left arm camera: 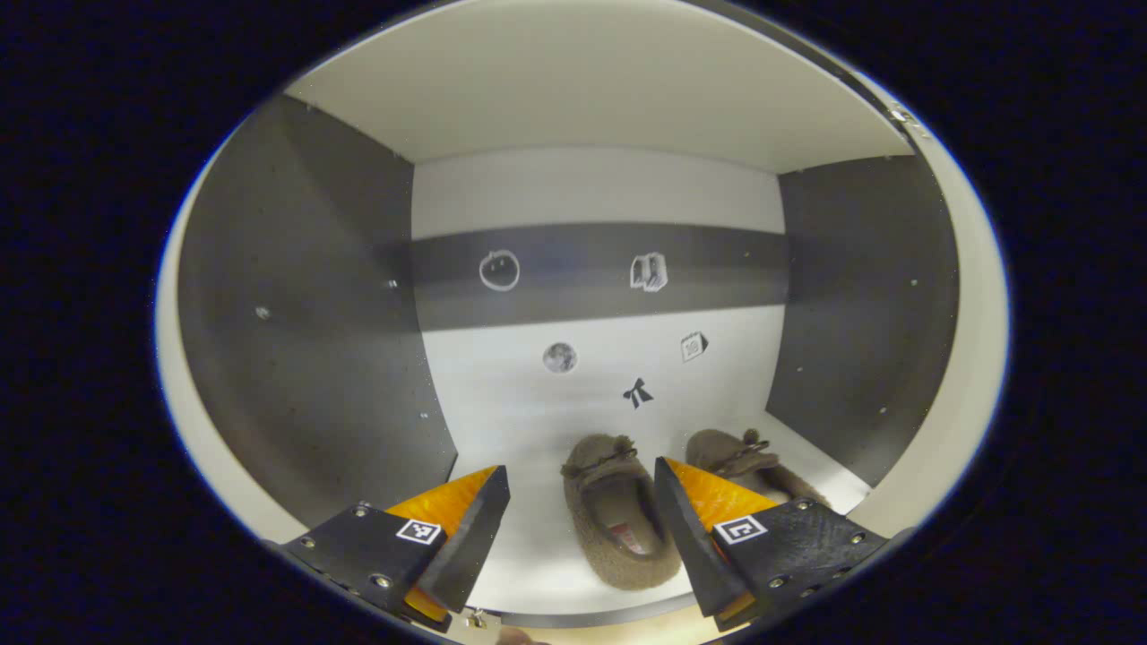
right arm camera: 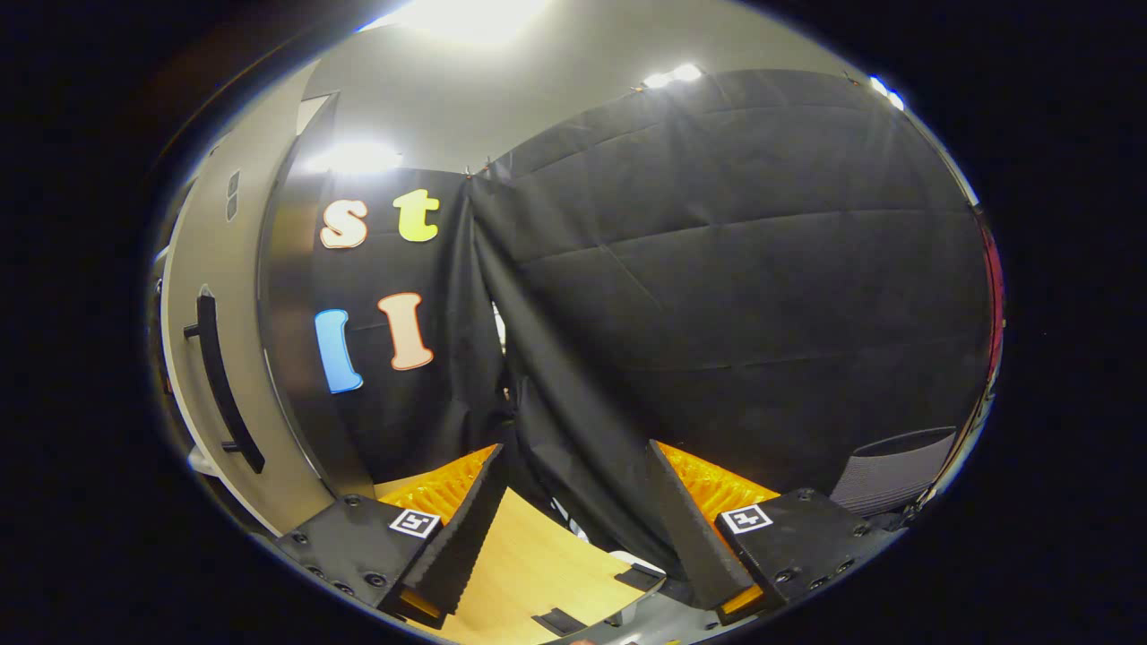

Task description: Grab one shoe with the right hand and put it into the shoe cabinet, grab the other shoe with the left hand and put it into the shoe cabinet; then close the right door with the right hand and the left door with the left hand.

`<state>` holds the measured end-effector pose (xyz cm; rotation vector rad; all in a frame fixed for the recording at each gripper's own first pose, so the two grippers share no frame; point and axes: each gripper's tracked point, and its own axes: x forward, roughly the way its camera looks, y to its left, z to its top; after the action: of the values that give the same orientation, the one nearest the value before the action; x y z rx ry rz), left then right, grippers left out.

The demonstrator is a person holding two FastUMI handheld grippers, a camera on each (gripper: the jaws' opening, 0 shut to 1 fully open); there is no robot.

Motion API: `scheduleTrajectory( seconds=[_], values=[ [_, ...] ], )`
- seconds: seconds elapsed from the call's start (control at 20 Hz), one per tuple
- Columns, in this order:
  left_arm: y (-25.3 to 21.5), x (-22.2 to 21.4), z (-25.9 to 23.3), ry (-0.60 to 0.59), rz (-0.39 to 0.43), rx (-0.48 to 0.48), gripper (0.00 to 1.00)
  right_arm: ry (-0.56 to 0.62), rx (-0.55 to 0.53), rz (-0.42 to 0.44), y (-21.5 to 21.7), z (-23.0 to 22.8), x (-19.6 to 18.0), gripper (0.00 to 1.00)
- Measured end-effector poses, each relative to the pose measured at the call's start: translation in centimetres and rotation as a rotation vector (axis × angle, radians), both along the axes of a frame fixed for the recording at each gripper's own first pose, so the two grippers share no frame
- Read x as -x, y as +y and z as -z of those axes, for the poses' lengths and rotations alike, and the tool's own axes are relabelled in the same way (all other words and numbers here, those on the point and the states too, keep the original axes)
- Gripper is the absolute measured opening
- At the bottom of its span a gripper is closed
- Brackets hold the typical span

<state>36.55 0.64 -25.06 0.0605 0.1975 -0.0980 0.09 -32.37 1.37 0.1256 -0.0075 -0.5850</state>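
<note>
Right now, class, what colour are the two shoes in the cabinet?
Brown and fuzzy, both shoes; clearest in the left gripper view.

Both grippers look like the same build. The left gripper (left arm camera: 581,528) has two wedge-shaped fingers (left arm camera: 466,537) on flat dark plates with small round screws, and a little square black-and-white marker tag sits on each plate. The right gripper (right arm camera: 573,528) matches it, and its finger pads (right arm camera: 457,537) have a ribbed inner face.
</note>
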Motion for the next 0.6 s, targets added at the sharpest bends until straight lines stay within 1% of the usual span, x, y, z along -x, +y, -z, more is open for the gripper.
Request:
scheduleTrajectory(
  seconds=[0.05,0.1,0.15,0.25,0.3,0.4,0.5,0.6],
  values=[
    [-0.4,1.4,-0.9,-0.026,0.004,0.001,0.93,0.003,0.002,-0.031,0.2,-0.2,-1.0,0.98],
    [-0.9,2.9,-1.5,-0.054,0.004,0.014,0.98,0.004,0.007,-0.062,0.5,-0.5,-2.2,0.98],
    [-1.6,4.5,-2.0,-0.084,0.001,0.058,0.98,0.000,0.011,-0.093,0.9,-0.9,-3.3,0.98],
    [-3.8,7.5,-1.6,-0.128,0.041,0.169,0.98,-0.018,0.015,-0.160,2.1,-2.0,-5.3,0.98],
    [-4.0,9.2,-1.2,-0.151,0.038,0.202,0.98,-0.026,0.017,-0.194,2.8,-2.5,-6.2,0.98],
    [-3.2,11.4,0.0,-0.196,-0.012,0.216,0.98,-0.041,0.024,-0.263,4.0,-3.5,-7.9,0.98],
    [-2.6,14.9,1.5,-0.191,-0.078,0.229,0.98,-0.054,0.043,-0.333,5.0,-4.5,-9.4,0.98],
    [-2.1,18.2,2.7,-0.201,-0.135,0.244,0.98,-0.061,0.079,-0.377,5.4,-5.3,-10.8,0.98]
  ],
)
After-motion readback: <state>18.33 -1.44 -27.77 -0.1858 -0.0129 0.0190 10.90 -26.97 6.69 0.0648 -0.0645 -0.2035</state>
